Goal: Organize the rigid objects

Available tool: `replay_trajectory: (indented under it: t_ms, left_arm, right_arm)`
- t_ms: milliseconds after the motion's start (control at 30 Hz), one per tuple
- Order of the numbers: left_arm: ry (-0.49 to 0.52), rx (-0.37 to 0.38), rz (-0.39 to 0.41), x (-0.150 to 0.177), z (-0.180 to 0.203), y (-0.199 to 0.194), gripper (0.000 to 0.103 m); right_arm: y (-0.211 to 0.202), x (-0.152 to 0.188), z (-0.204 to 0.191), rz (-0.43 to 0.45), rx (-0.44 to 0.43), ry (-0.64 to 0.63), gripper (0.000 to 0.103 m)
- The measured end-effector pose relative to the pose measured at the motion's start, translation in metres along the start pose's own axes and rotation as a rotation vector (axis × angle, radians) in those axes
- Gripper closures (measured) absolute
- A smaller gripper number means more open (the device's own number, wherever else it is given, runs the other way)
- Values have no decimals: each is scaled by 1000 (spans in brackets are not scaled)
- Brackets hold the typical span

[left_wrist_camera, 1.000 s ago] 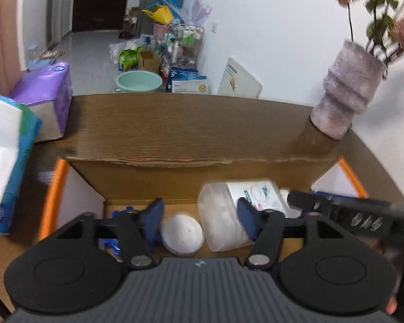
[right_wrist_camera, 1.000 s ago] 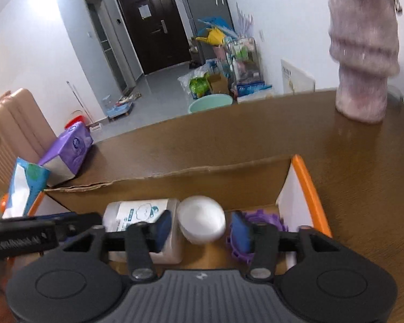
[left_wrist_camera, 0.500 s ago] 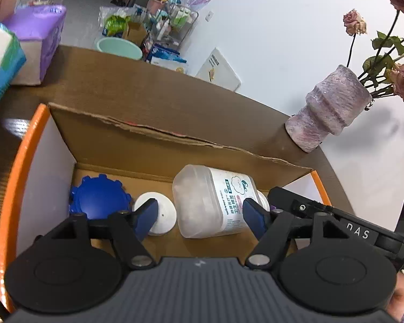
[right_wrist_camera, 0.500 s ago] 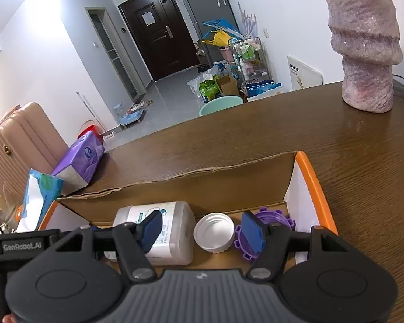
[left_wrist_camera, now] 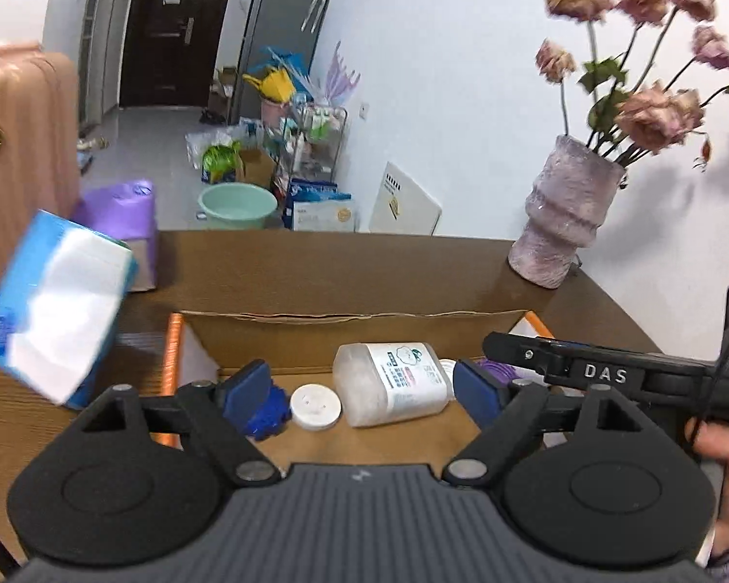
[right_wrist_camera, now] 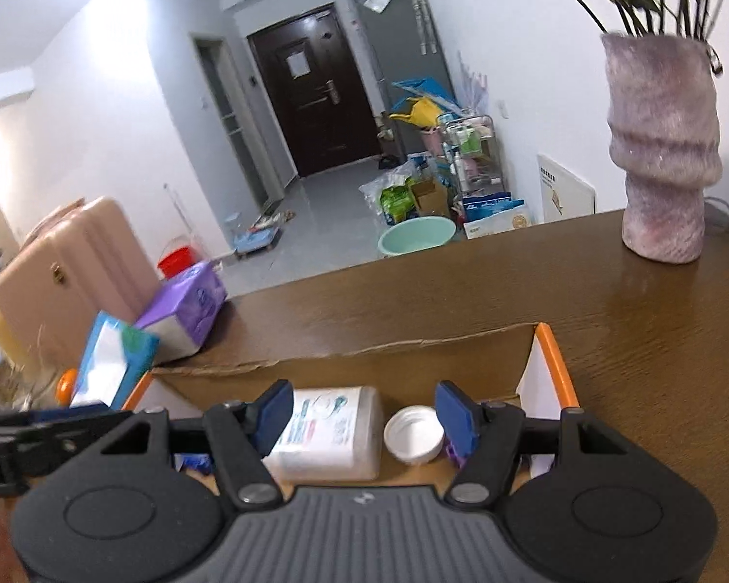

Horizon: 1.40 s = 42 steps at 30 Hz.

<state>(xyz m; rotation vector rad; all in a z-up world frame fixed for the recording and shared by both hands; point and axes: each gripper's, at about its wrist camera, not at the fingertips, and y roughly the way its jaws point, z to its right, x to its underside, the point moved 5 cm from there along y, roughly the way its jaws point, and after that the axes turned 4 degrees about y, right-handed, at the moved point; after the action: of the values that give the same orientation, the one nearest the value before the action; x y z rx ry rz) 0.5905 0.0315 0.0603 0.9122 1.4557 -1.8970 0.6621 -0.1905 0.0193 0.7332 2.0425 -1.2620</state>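
An open cardboard box (left_wrist_camera: 350, 328) with orange-edged flaps sits on the brown table. Inside lie a clear plastic bottle (left_wrist_camera: 391, 384) on its side, a white cap (left_wrist_camera: 315, 407), a blue gear-shaped piece (left_wrist_camera: 267, 415) and a purple piece (left_wrist_camera: 495, 370). In the right wrist view the bottle (right_wrist_camera: 330, 432), an upturned white cap (right_wrist_camera: 414, 439) and the purple piece (right_wrist_camera: 454, 452) show. My left gripper (left_wrist_camera: 362, 391) is open and empty above the box. My right gripper (right_wrist_camera: 359, 413) is open and empty above the bottle and cap.
A purple vase (right_wrist_camera: 663, 145) of dried flowers stands at the table's back right. A blue tissue pack (left_wrist_camera: 56, 311) and a purple pack (left_wrist_camera: 121, 218) sit left of the box. A pink suitcase (right_wrist_camera: 58, 282) stands beyond the table. The right gripper's body (left_wrist_camera: 607, 374) reaches over the box's right side.
Both grippers have lifted and pulled back from the box, staying open and empty. The left view has levelled out. The objects in the box have stayed put since half a second ago.
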Motion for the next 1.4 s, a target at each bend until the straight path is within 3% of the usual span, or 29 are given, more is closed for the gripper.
replay_trajectory:
  t_ms: [233,300,367,433,567,767,1200,1300,1400]
  left_arm:
    - [16,-41,68,13,8,-64,13]
    - [24,-45,80,20,10,-75,7]
    - [52,-74,102,30,15,-87,6]
    - [75,-94,137,39,19,-100,1]
    - [101,-150,253,59,26,-124,0]
    - [137,-167,297,80,40,-149,0]
    - [121,-163,341,126,53,-223,0]
    - [85,-172,333,157,53,-250,0]
    - [88,-135,332,205,48,-284,0]
  right_arm:
    - [-53,17,-14,4,17,-35,37]
    - [-69,28,-18,23,31,-56,32]
    - [-85,39,-21,64,47,-77,19]
    - [-101,52,-25,115,62,-113,16]
    - [-126,75,-32,165,80,-175,10]
    - [-161,95,-46,229,86,-246,9]
    - [-230,141,-76,237,96,-273,9]
    - [-262,166,-82,251,91,-269,9]
    - [-307,208,-88,276,65,-281,9]
